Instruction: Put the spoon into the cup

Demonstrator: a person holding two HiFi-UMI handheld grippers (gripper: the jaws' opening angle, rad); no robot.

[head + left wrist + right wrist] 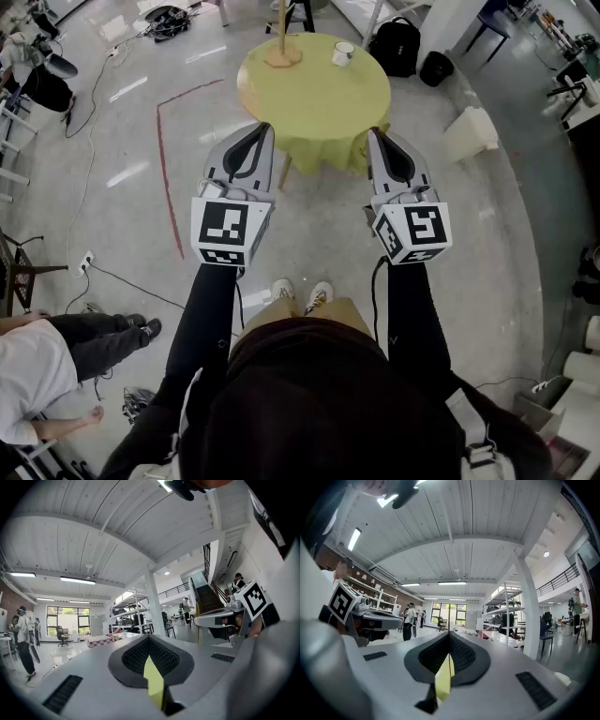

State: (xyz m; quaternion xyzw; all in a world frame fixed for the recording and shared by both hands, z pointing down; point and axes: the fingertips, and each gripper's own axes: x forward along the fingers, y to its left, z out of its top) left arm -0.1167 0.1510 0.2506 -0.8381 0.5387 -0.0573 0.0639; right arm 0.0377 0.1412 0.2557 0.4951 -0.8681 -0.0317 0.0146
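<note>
A white cup (pixel 343 53) stands near the far right rim of a round table with a yellow-green cloth (pixel 314 103). No spoon shows in any view. My left gripper (pixel 265 127) and right gripper (pixel 375 133) are held side by side over the floor, short of the table's near edge, pointing level toward it. The left gripper (pixel 149 640) has its jaws pressed together with nothing between them. On the right gripper (pixel 449 635) the jaws are shut and empty too. Each gripper view looks over the room, not at the table.
A wooden stand base (pixel 282 54) sits on the table's far left. A black backpack (pixel 394 45) and a white box (pixel 471 132) lie on the floor to the table's right. A red line (pixel 167 178) and cables (pixel 89 159) cross the floor at left. A person (pixel 56 352) sits at lower left.
</note>
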